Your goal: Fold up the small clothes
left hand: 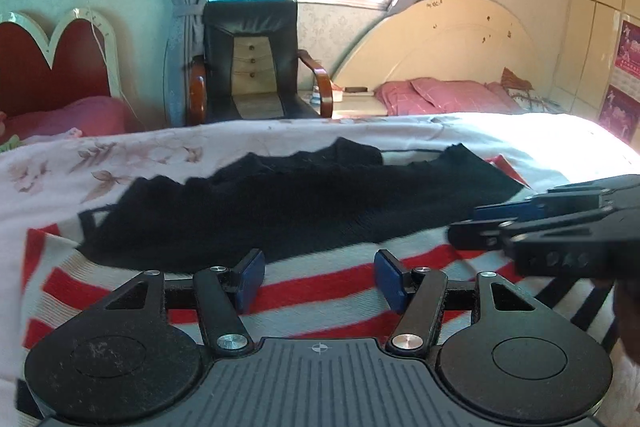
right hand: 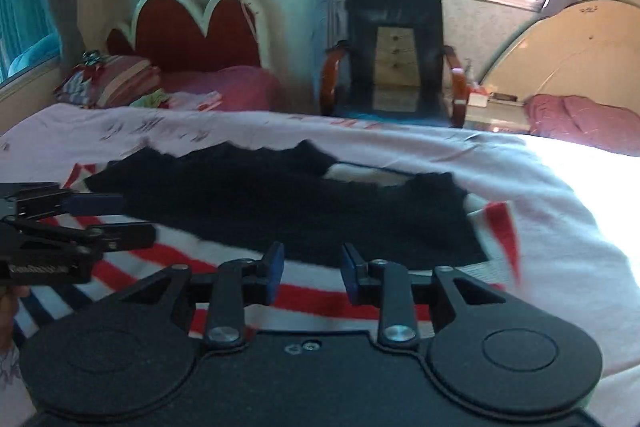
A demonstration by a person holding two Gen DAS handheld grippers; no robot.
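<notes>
A black garment (left hand: 296, 203) lies spread flat on the bed (left hand: 200, 143), over a red-and-white striped cloth (left hand: 344, 279), probably laid out this way so its edges can be picked up and turned over. Its scalloped edge lies at the far side and its straight hem at the near side. The left claw (left hand: 318, 277) hovers over the stripes just short of the near hem, jaws well apart and holding nothing. The right claw (right hand: 312, 273) sits at the same hem further right, jaws narrower but with a clear gap, also empty; motion blur makes it hard to say whether its tips brush the cloth. Both point forward and down at the hem, likely to grip it together. Each shows from the side in the other's view.
</notes>
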